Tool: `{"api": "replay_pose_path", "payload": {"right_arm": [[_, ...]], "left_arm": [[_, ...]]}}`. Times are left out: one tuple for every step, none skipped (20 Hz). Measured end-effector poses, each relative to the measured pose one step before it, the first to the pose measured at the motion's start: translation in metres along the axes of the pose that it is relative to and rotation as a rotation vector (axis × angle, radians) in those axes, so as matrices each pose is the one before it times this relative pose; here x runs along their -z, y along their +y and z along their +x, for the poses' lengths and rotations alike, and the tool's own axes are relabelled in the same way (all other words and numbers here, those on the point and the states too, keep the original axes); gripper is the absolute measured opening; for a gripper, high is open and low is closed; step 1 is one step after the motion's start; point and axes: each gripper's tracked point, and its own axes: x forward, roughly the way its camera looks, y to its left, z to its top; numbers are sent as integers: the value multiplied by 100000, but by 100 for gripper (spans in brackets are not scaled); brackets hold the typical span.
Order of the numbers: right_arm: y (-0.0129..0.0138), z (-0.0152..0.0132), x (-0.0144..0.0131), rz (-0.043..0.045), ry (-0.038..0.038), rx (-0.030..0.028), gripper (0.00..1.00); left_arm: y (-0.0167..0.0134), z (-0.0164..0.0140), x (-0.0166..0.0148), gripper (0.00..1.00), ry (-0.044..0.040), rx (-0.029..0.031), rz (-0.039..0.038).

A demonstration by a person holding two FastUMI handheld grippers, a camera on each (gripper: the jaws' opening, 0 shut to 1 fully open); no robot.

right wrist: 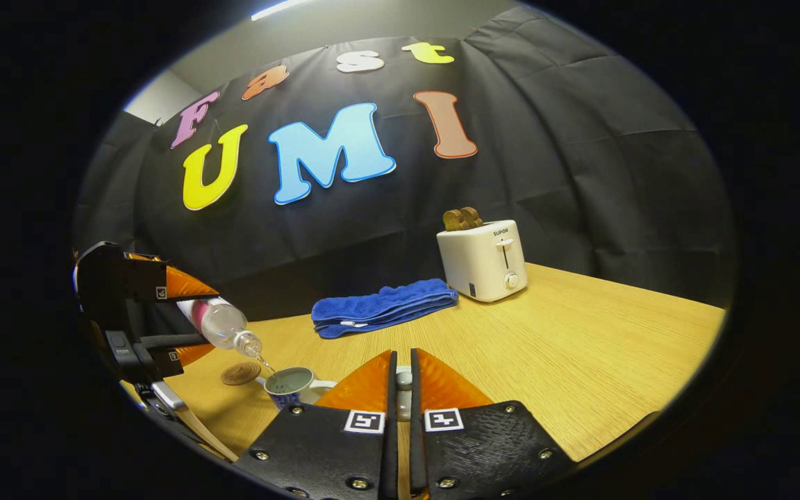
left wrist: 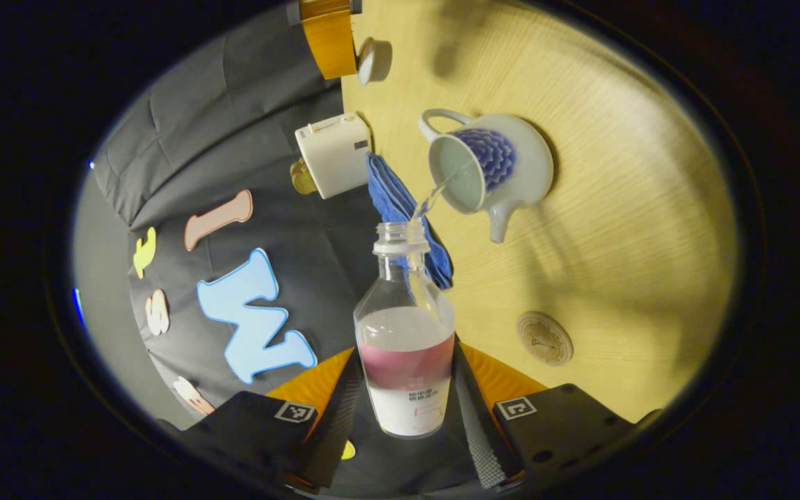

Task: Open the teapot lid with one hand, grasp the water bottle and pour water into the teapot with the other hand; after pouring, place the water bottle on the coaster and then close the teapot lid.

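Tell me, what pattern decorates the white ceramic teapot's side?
A blue scale-like petal pattern on the white ceramic teapot, clearest in the left gripper view.

We are in a staged booth, not a real kitchen: a black cloth wall [right wrist: 567, 173] hangs creased behind a pale wooden table [right wrist: 580, 347]. Beyond the right gripper's fingers [right wrist: 435, 389] sit household props, a toaster [right wrist: 483, 260] with toast and a folded blue towel [right wrist: 382, 305].

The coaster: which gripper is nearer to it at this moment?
Left, by my read. The left gripper, shut on the tilted water bottle, hangs just beside the coaster. The right gripper, pinching the lid, sits beyond the teapot from it.
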Motion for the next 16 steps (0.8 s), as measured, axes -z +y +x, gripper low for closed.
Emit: {"api": "replay_pose_path", "payload": {"right_arm": [[-44,-27,55,44,94,-62,6],[22,21,-22,45,70,-140,7],[38,-39,104,70,102,-54,6],[-1,-25,-55,112,62,-161,7],[20,-3,72,136,31,-147,7],[26,11,-41,170,-29,-161,6],[-48,-33,70,183,42,-58,7],[-2,-3,4,190,222,13,7],[-13,-51,115,96,86,-65,6],[-3,38,-68,135,-73,-155,7],[43,-54,-19,248,-160,-165,7],[1,0,-75,175,-119,-123,7],[-11,-53,41,3,10,-63,7],[34,-23,3,-3,92,-145,6],[7,36,98,32,109,-100,6],[32,19,-27,31,106,-138,6]], "left_arm": [[126,-138,25,85,203,-191,473],[207,-32,147,85,75,-230,589],[237,-137,-18,85,80,-337,723],[229,46,42,85,56,-388,655],[203,-80,62,85,91,-154,665],[230,-71,98,85,72,-292,625],[93,-32,73,85,222,-149,580],[212,44,162,85,242,-174,563],[83,44,17,85,104,-95,616],[132,146,165,85,476,-84,491],[149,-78,147,85,166,-196,337],[173,-76,105,85,381,-190,487],[113,-40,50,85,107,-169,524],[193,-94,102,85,151,-38,603],[131,-35,-32,85,25,-254,657],[226,-78,91,85,85,-147,663]]}}
